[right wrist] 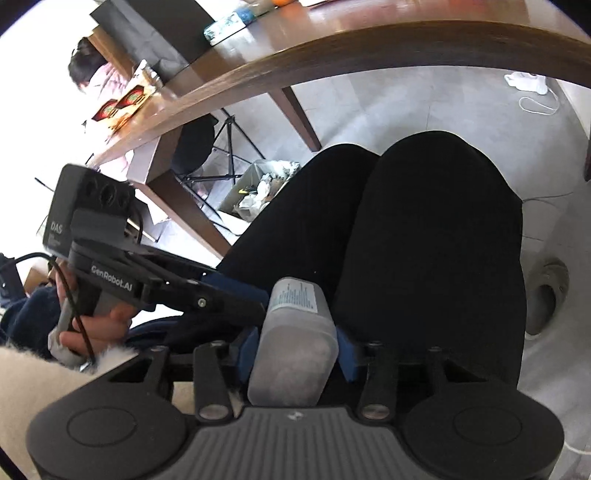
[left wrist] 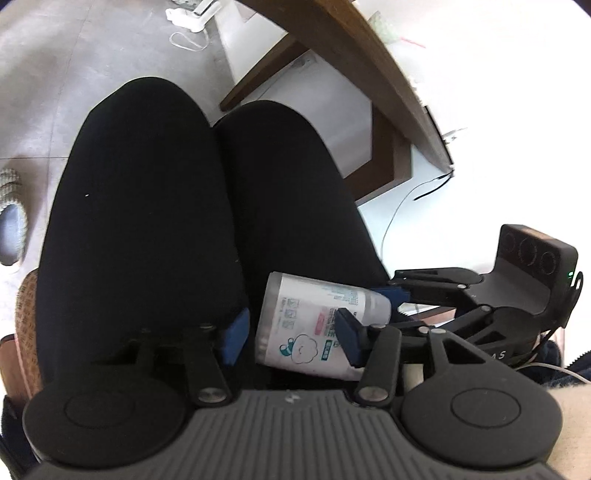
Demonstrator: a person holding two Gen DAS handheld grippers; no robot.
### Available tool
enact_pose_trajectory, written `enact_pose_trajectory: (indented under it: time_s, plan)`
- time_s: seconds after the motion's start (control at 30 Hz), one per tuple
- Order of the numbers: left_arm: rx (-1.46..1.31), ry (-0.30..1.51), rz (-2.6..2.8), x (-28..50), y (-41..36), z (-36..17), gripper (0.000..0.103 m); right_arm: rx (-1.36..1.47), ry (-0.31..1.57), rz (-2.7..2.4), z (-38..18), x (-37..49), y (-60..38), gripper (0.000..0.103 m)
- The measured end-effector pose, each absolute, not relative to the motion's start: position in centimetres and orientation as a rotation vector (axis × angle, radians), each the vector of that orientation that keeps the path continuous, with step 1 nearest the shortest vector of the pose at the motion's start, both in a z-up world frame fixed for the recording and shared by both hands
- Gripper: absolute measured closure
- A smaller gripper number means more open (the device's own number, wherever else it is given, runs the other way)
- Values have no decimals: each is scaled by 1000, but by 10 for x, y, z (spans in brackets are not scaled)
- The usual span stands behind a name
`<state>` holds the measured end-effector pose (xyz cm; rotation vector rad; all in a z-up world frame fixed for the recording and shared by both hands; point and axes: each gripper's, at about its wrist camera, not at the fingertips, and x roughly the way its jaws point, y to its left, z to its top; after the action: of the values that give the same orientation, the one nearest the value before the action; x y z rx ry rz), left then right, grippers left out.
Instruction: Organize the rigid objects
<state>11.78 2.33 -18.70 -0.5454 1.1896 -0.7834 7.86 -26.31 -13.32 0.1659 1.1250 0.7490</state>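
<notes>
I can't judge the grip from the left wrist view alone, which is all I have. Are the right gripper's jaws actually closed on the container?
Observer: Yes. In the right wrist view, the right gripper has both pads sitting flush against the container, one on each side.
Operator: Is there anything on the table already?
Observer: A large black object stands on the tabletop, towards its far end.
Operator: And what's under the table?
Observer: An open bin of crumpled waste sits on the floor, near a table leg.
</notes>
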Motion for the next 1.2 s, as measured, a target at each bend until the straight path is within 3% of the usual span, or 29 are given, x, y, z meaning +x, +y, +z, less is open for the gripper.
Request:
enact_pose_trajectory:
  time_s: [0.17,0.37,0.5,0.63,0.83,1.2]
  plan:
    - [-624,1123,-830,122,11,-179,58,206,1074,727,-117,78,-277,60]
    - [-503,806,-913,132,8,-85,58,224,863,765,-39,90,-310,60]
    - [-425,681,-897,173,2,-40,58,246,707,834,17,147,-324,61]
    - [-397,717,-784,231,-4,-28,54,286,713,865,18,208,-319,61]
    - [-402,811,-637,303,-10,-37,56,439,822,925,-15,317,-313,61]
    - [-438,885,-562,344,-11,-54,56,347,825,761,-29,363,-308,57]
